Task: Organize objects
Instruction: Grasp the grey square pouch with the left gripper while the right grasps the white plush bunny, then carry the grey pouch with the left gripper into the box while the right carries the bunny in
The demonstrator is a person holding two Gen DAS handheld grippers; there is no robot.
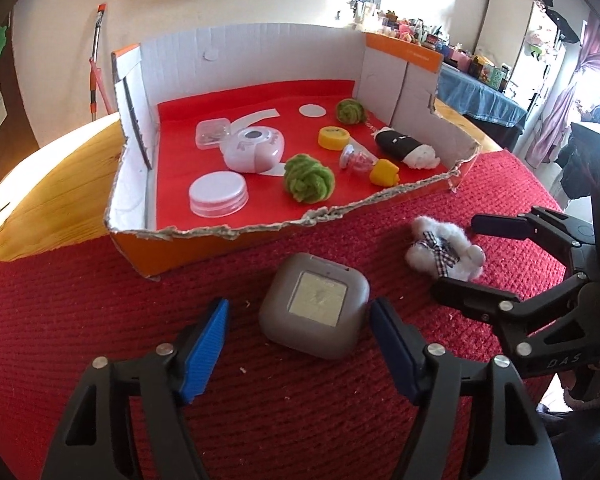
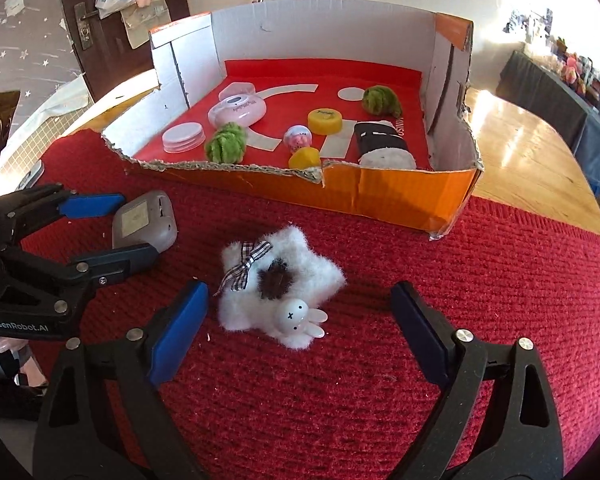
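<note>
We think most of the tidying is done. The cardboard box (image 1: 148,216) already holds many small things: a white lid (image 1: 219,193), two green yarn balls (image 1: 309,178), a yellow cap (image 1: 334,137) and more. Two things still sit outside it on the red cloth (image 1: 100,300) on the bench.

On the left, our left gripper (image 1: 300,346) has its fingers spread wide around the gray square case (image 1: 314,306), not squeezing it. On the right, our right gripper (image 2: 300,332) is spread wide too, around the fluffy white bunny toy (image 2: 278,292) with its checked bow.
</note>
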